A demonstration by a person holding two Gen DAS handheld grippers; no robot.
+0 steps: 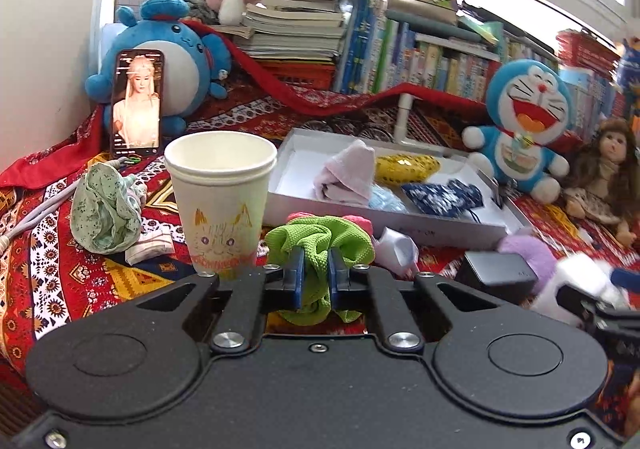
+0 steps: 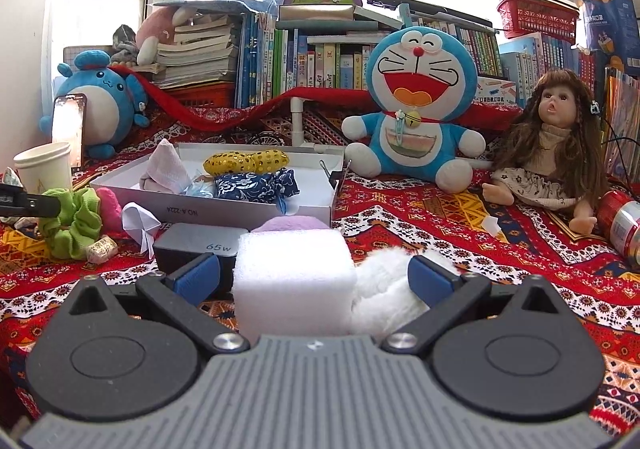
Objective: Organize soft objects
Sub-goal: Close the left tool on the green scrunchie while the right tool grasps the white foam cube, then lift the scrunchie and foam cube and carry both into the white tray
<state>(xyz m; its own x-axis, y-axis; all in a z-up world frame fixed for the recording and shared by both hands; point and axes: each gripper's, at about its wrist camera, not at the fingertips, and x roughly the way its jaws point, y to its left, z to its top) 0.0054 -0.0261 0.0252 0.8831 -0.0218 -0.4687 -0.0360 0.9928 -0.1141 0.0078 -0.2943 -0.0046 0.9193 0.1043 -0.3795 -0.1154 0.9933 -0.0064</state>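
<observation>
My left gripper [image 1: 316, 275] is shut on a green scrunchie [image 1: 320, 241], beside the paper cup; the scrunchie also shows in the right wrist view [image 2: 74, 223]. My right gripper [image 2: 314, 275] is open, its blue pads either side of a white foam block [image 2: 294, 281] without touching it, with white fluffy fabric [image 2: 384, 289] on the right. A white box [image 2: 256, 201] behind holds a pink cloth [image 2: 164, 169], a yellow spotted pouch [image 2: 246, 161] and a dark blue floral pouch [image 2: 256, 187]. The box also shows in the left wrist view [image 1: 384, 217].
A paper cup [image 1: 220, 201], a pale green cloth [image 1: 106, 209], a phone [image 1: 138, 103] and a blue plush [image 1: 160, 49] lie left. A black charger [image 2: 196, 245], a Doraemon plush [image 2: 416, 105], a doll [image 2: 556, 145] and a red can [image 2: 622, 225] stand around. Books line the back.
</observation>
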